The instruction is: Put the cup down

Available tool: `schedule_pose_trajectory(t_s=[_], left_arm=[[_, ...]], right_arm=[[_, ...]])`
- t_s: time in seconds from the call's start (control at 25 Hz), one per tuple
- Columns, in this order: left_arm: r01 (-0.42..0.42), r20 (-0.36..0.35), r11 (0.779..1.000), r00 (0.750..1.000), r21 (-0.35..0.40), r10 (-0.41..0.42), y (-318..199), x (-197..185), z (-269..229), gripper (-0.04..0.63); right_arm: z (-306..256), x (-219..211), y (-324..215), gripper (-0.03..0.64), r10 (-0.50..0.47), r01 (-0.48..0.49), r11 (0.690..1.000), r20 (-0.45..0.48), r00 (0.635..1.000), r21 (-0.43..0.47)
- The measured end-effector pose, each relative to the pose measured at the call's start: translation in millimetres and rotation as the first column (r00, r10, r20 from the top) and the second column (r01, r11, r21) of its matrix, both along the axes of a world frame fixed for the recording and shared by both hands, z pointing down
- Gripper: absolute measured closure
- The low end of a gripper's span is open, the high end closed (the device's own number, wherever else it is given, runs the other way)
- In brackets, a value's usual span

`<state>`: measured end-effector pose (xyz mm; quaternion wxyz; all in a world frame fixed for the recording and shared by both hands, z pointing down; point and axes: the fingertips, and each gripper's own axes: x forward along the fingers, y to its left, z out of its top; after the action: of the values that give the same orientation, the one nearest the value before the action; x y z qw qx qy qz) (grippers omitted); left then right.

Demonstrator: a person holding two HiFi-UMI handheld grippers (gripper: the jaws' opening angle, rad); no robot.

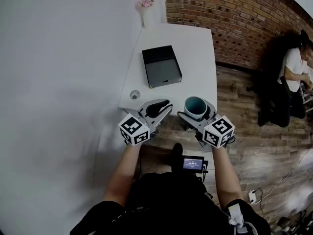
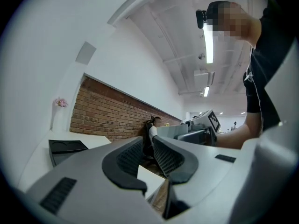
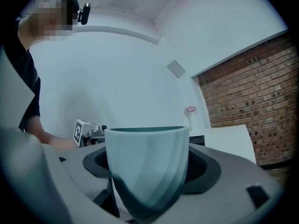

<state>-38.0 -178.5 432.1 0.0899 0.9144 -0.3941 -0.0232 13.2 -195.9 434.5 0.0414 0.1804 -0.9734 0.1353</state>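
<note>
Currently the right tool (image 1: 197,112) is clamped on the upright teal cup (image 3: 147,164), held by the white bench's (image 1: 195,58) near edge; the left tool (image 2: 148,153) stands narrowly apart, empty.

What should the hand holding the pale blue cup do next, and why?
Probably move the right gripper forward over the white table: its jaws clamp the pale blue cup, which is only about at the table's near edge.
</note>
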Motion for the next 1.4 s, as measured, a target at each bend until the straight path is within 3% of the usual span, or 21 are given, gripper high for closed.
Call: schedule_pose_trajectory(t_s=[0.68,1.4], left_arm=[[0.116,0.017,0.993,0.993,-0.019,-0.116,-109.1,-9.5,-3.5,0.532],[0.146,0.027,0.989,0.989,-0.038,-0.145,-133.7,-15.3,0.3,0.532]], right_arm=[[-0.6,-8.3,-112.5,0.219,-0.109,0.11,0.993,0.026,0.994,-0.031],[0.7,-23.2,-140.1,0.219,-0.161,0.163,0.986,0.044,0.986,-0.043]])
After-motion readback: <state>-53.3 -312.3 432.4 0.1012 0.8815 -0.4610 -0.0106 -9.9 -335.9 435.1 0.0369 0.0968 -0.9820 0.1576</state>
